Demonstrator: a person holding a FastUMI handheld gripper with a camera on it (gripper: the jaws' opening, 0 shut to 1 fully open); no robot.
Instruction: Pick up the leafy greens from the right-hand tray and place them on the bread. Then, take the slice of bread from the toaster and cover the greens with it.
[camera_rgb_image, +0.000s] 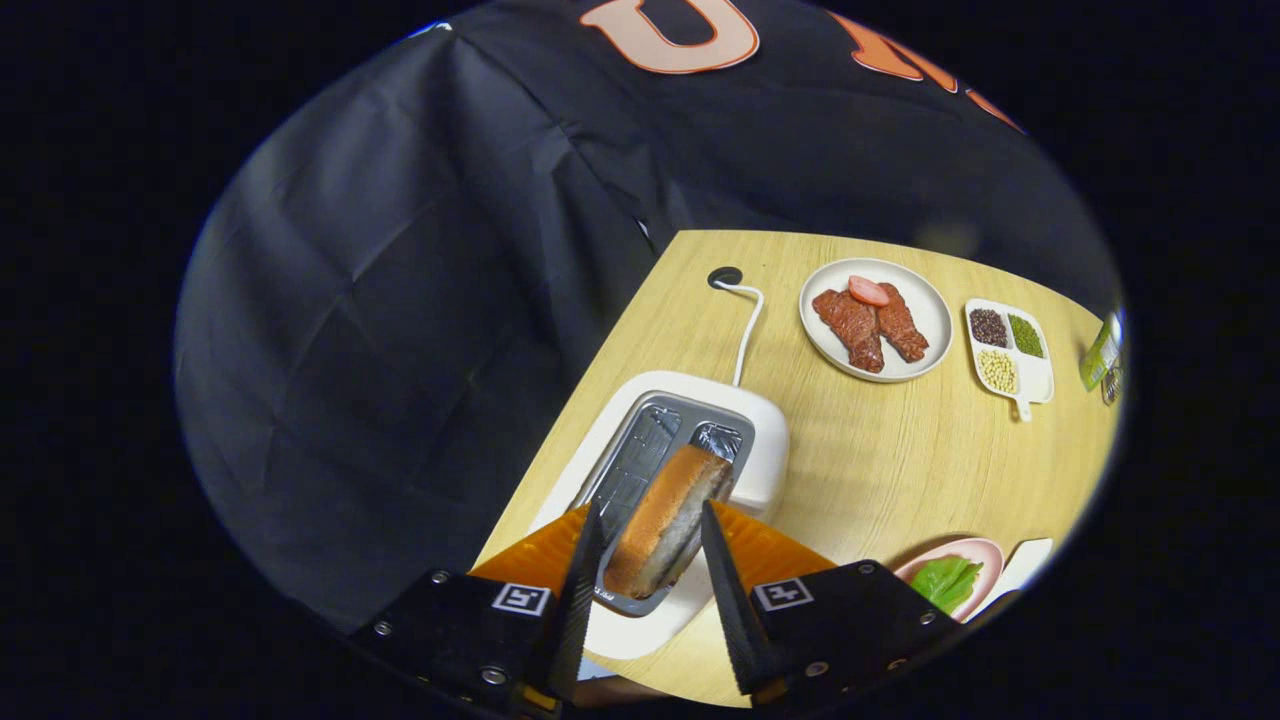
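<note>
On a pale wooden table (880, 470), a white toaster (765, 450) is sitting near the table's left edge, with a slice of bread (665, 520) standing up out of one of its two slots. The gripper (650, 535) is hovering right over the toaster, its two dark ridged fingers (585, 580) reaching down on either side of the bread. The fingers are sitting fairly narrow, one just beside each face of the slice; whether they are actually pressing on it cannot be told. The second slot, to the left of the bread, is lying empty and showing its metal lining.

A white cord (745, 335) is running from the toaster's far side to a round hole (725, 277) in the tabletop. Beyond the toaster, a white plate (925, 310) is carrying two brown strips of meat (870, 325) and a pink round slice (868, 290). Just right of it, a small white divided dish (1040, 380) is holding dark, green and pale beans in separate sections.

Close to the right finger, a pink dish (985, 550) is holding the greens (945, 580). A white object (1030, 560) is lying just beside that dish, too cropped to identify. A green packet (1102, 352) is standing at the table's far right.
</note>
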